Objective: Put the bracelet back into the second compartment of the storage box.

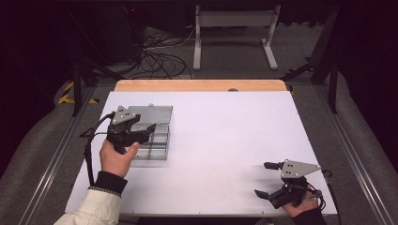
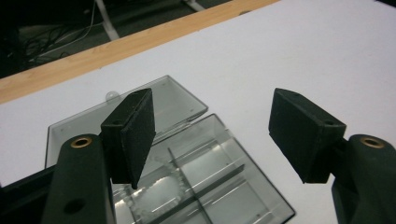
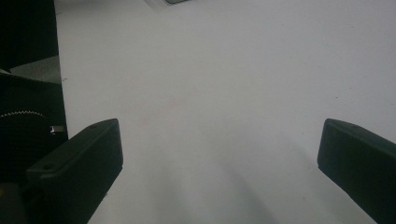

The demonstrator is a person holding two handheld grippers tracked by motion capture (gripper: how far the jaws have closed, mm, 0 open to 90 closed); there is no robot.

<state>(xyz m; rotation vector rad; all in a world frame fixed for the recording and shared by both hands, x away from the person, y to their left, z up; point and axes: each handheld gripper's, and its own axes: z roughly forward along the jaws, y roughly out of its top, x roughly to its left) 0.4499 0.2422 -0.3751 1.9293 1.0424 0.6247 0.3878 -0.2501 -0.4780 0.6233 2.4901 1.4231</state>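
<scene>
Table (image 1: 211,140) with a box (image 1: 157,145) on its left half, lid (image 1: 157,114) folded back flat on the far side of the compartments. Left gripper (image 1: 148,132) over the box's near-left part, its hand (image 1: 115,157) just before the box. Right gripper (image 1: 265,179) at the table's near-right corner, well apart from the box. Beyond the far edge, a stand (image 1: 234,33) and cables (image 1: 159,58) on the floor.

In the left gripper view the box (image 2: 205,186) lies beneath and between the jaws, the lid (image 2: 173,100) behind.

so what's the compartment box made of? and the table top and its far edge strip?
Compartment box: looks like clear smoky plastic, glossy; dividers and table show through it. Table top: matte white sheet, laminate or board, no glare. Far edge strip: likely wood or wood-look, tan with visible grain.
</scene>
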